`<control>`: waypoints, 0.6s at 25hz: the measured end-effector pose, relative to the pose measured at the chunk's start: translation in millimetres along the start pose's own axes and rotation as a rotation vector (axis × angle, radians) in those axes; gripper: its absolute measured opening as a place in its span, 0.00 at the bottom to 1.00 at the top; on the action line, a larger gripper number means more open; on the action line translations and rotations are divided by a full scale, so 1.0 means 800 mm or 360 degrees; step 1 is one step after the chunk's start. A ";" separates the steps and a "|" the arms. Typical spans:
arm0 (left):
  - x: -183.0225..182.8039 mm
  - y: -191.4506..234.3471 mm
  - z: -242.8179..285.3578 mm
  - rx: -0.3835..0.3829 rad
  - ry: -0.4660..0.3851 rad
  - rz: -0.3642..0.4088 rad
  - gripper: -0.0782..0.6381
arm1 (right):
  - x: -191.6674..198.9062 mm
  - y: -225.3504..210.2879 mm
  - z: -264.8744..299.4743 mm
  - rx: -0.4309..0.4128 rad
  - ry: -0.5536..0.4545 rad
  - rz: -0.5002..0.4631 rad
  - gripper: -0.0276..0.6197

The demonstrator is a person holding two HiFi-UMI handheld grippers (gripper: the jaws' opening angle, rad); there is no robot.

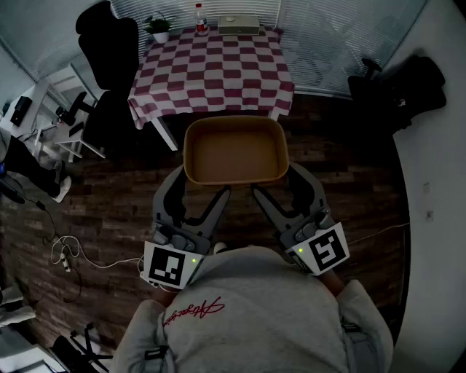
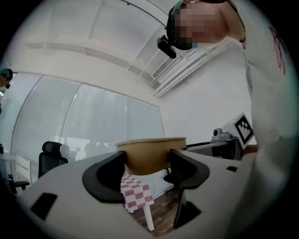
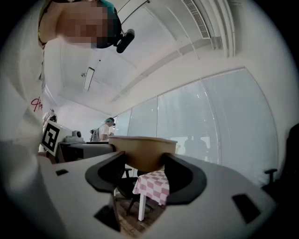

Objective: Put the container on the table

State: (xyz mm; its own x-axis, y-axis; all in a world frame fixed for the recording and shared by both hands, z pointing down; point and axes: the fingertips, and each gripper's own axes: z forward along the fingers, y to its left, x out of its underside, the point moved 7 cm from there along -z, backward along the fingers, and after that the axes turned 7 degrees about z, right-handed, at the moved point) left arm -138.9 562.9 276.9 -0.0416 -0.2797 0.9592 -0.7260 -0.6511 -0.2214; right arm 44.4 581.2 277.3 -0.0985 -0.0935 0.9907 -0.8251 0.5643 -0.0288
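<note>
A: Entry 1, anything legible?

B: Little. Red cursive script (image 1: 193, 312) runs across the grey sweatshirt (image 1: 255, 320), too slanted to read. The left tool (image 1: 203, 181) and right tool (image 1: 275, 180) each carry a cube with a black-and-white square pattern: left marker (image 1: 169, 266), right marker (image 1: 325, 250). The bottle (image 1: 199, 18) has a red label, print too small to read.

A: Left tool, state?

B: Jaws spread wide, released, not clenched. In the left gripper view, 1 near corner of the tan container (image 1: 234, 151) sits between the 2 jaw tips. Its rim stands above them and its lower body fills the gap.

A: Right tool?

B: Same reading in the right gripper view. Jaws at full spread, with the container's other near corner lodged between the tips.

A: Container position?

B: Aloft over the dark wood floor (image 1: 109, 211), open side up, borne between the 2 tools. In the head view the left tool meets it at 7 o'clock and the right tool at 5 o'clock. The table (image 1: 211, 69), under a red-and-white check cloth, lies at 12 o'clock of the container and apart from it. The container is not yet on the table.

A: Table contents?

B: The bottle stands at the far edge, about 11 o'clock. A potted plant (image 1: 159, 28) is near it at its 9 o'clock.
</note>
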 end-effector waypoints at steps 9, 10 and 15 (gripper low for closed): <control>0.000 0.006 -0.003 0.0014 -0.0006 0.0001 0.52 | 0.000 0.005 0.003 0.0008 0.0018 -0.0006 0.45; 0.000 0.007 -0.003 0.0016 -0.0008 0.0003 0.52 | 0.000 0.006 0.004 0.0010 0.0017 -0.0007 0.45; 0.003 0.014 -0.004 0.0024 0.0002 0.0006 0.52 | 0.004 0.008 0.011 0.0015 0.0026 -0.0010 0.45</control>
State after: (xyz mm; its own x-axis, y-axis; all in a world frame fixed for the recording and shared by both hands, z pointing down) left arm -149.4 556.9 277.5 -0.0451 -0.2816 0.9585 -0.7153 -0.6607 -0.2277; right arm 34.0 577.7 279.1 -0.0842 -0.0836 0.9929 -0.8309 0.5559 -0.0237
